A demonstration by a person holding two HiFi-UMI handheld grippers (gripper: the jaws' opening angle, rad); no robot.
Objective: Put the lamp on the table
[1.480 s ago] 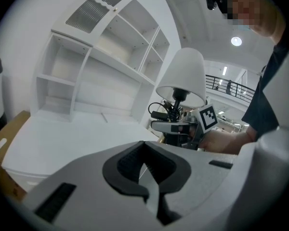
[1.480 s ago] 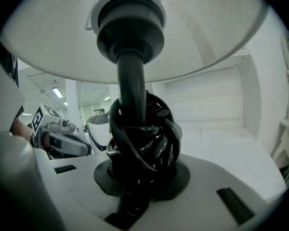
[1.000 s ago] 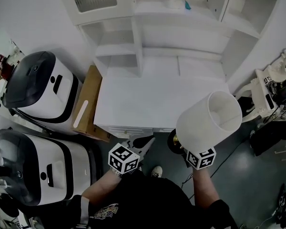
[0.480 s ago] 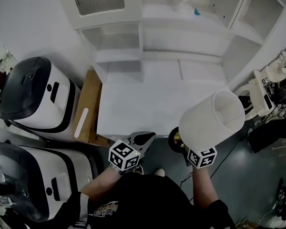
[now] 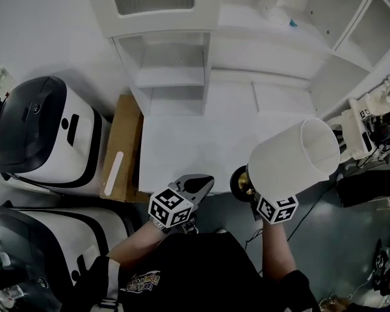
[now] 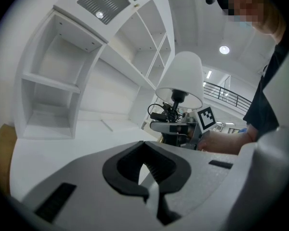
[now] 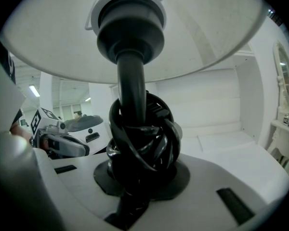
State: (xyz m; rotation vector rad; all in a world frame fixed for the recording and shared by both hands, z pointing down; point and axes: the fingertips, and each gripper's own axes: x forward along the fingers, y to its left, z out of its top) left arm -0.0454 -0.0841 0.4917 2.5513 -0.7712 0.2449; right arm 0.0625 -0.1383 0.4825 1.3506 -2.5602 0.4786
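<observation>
A lamp with a white shade (image 5: pixel 296 158) and a dark round base (image 5: pixel 242 182) hangs tilted in the air just off the white table's (image 5: pixel 195 142) front right corner. My right gripper (image 5: pixel 255 195) is shut on it. In the right gripper view the jaws clamp the lamp's black knotted stem (image 7: pixel 142 138) under the shade (image 7: pixel 216 28). My left gripper (image 5: pixel 200 186) is shut and empty, hovering at the table's front edge. In the left gripper view the lamp (image 6: pixel 181 78) shows beyond the left gripper's (image 6: pixel 150 189) jaws.
White shelving (image 5: pixel 175 64) stands at the table's back. A cardboard box (image 5: pixel 120 148) leans at its left side, with two white and black machines (image 5: pixel 42 132) (image 5: pixel 45 239) beyond. White equipment (image 5: pixel 364 125) and a cable (image 5: pixel 305 213) are on the right.
The table's front edge has come nearer to both grippers in the head view. The lamp stays in the right gripper, carried slightly right and forward. The left gripper stays shut.
</observation>
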